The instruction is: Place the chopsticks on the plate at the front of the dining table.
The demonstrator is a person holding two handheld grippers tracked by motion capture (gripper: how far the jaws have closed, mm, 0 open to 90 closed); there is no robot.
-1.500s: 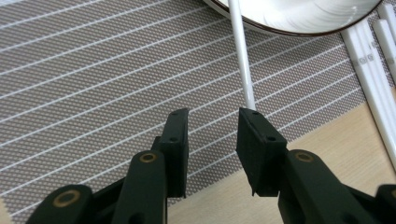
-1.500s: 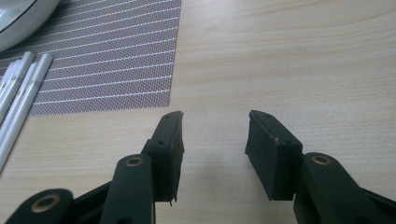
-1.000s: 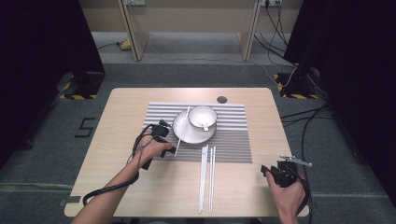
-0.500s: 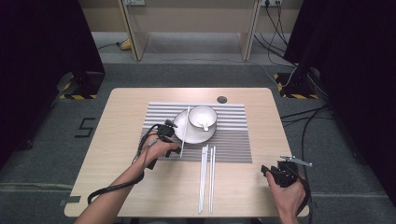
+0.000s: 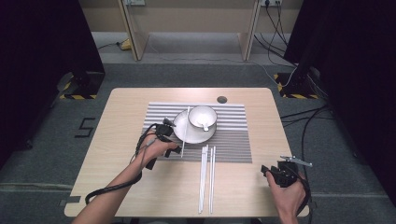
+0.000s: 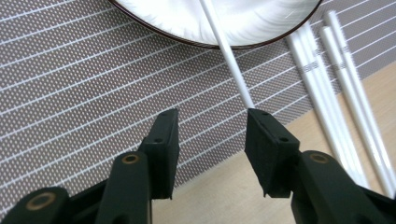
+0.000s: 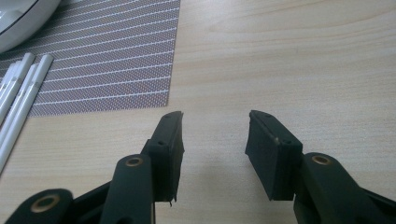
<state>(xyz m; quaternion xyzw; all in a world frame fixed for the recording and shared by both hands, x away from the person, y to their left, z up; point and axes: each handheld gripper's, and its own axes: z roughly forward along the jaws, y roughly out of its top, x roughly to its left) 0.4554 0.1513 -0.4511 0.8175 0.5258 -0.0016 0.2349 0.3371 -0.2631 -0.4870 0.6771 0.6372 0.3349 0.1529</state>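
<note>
Black left gripper (image 6: 210, 128), right gripper (image 7: 215, 128): brass-ringed pivots, small screws, trailing black cables.

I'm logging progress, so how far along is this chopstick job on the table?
Done: one chopstick rests across the plate. In hand: the left gripper has just been opening, with nothing clamped between its fingers. Left: the other chopsticks lie below the plate; the right gripper is open.
</note>
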